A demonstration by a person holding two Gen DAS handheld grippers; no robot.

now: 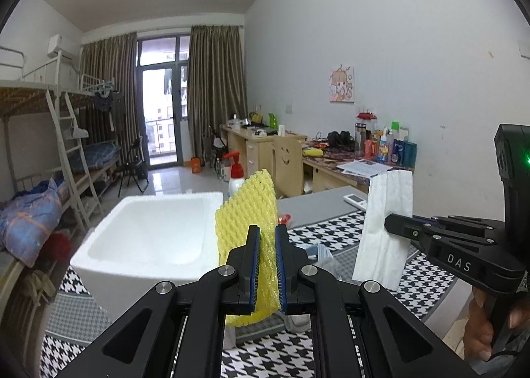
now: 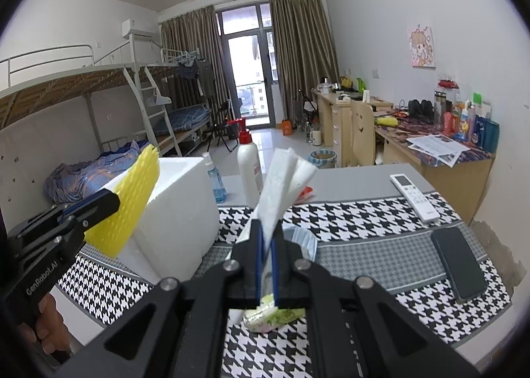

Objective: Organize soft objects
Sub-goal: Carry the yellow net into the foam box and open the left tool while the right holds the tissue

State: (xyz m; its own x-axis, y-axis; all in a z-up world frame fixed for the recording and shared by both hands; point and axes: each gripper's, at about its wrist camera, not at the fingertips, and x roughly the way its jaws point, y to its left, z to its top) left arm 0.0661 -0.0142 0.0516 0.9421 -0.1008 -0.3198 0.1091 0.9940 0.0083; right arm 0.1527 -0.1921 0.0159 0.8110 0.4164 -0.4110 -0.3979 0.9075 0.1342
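Foam netting first, I'd say: the left tool [image 1: 264, 265] pinches a yellow foam mesh sleeve [image 1: 246, 209] just right of the open white polystyrene box [image 1: 145, 232]; swing it left over the rim, lower, then release so it doesn't spring out. The right tool [image 2: 266, 265] grips a folded white paper tissue [image 2: 281, 186] upright above the houndstooth-clothed surface [image 2: 364, 212], to follow after. Readable writing: "DAS" on the right tool's side, "GenRobot.AI" on the left's.
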